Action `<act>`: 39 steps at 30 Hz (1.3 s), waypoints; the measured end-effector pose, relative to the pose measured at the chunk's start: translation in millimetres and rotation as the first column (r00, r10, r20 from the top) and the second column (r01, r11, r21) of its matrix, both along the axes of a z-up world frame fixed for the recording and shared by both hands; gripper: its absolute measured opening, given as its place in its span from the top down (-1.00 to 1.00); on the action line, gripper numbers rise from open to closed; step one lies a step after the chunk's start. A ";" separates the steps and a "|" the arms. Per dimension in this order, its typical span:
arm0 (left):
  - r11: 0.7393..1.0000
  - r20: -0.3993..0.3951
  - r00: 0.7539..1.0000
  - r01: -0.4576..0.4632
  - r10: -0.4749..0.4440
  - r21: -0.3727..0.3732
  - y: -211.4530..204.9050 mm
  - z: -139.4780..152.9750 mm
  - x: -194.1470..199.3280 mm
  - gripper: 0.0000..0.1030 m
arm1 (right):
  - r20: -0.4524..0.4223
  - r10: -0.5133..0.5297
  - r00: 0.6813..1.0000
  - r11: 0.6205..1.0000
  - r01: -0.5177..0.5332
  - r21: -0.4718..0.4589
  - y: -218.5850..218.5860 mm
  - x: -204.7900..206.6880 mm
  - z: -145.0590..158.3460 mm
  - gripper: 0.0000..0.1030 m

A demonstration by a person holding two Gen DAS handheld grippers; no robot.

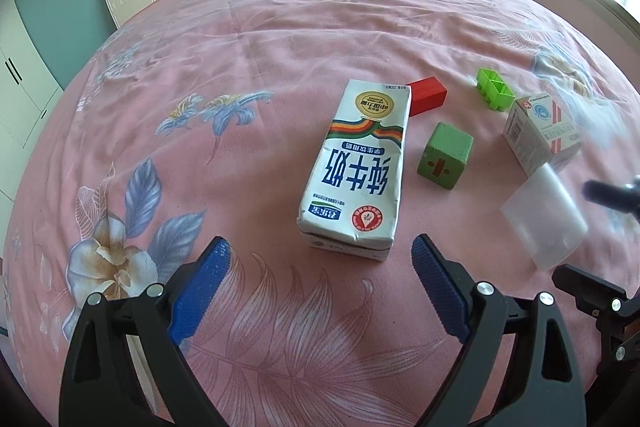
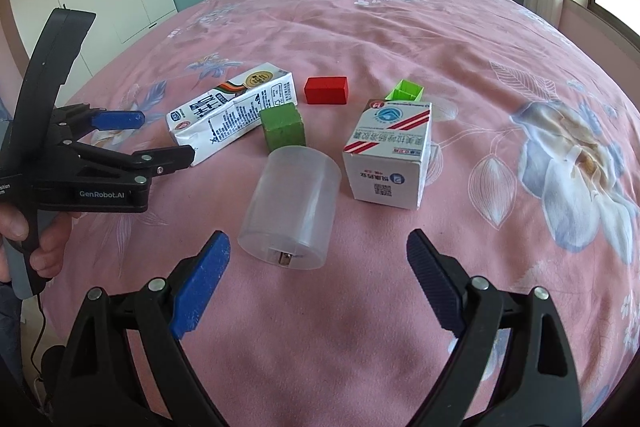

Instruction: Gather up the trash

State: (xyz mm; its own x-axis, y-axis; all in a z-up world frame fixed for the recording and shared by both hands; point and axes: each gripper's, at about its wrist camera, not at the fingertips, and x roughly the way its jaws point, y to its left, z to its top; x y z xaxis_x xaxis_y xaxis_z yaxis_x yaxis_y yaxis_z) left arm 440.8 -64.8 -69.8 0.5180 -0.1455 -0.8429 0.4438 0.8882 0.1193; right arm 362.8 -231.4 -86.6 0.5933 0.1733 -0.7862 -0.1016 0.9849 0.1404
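1. The left gripper [image 1: 320, 259] hung over the pink flowered bed [image 1: 280, 39] with its jaws wide and nothing between them.
2. The milk carton [image 1: 358, 167] lay flat on the bed just beyond the left jaws, its near end roughly centred on the gap (printing upside down from that side).
3. The right gripper [image 2: 318, 251] likewise stood with jaws wide and empty.
4. A clear plastic cup [image 2: 292, 207] lay on its side just ahead of the right jaws, its base towards them, a little left of the middle of the gap.
5. A small white box [image 2: 390, 155] sat just right of the cup, apart from it.
6. A green cube [image 2: 282, 125] rested against the carton, just behind the cup.
7. A red block [image 2: 326, 90] and a light green open tray [image 2: 406, 91] lay farther back, the tray just behind the white box.
8. In the right wrist view a hand [image 2: 24, 231] held the left gripper near the carton's end.
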 end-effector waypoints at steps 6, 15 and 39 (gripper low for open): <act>1.000 -0.015 1.000 0.020 -0.020 -0.001 -5.0 -4.9 12.2 -0.82 | -0.006 0.017 1.000 1.000 -0.017 -0.024 10.1 12.2 -6.0 -0.51; 0.999 -0.031 0.999 0.041 -0.041 0.001 -12.7 -15.9 19.0 -0.78 | -0.033 0.041 0.999 0.998 -0.043 -0.049 16.0 24.0 -16.7 -0.12; 0.998 -0.013 0.998 0.067 -0.067 -0.006 -13.6 -13.7 -2.0 0.03 | -0.021 0.050 0.999 0.996 -0.052 -0.068 11.6 4.0 -12.6 0.08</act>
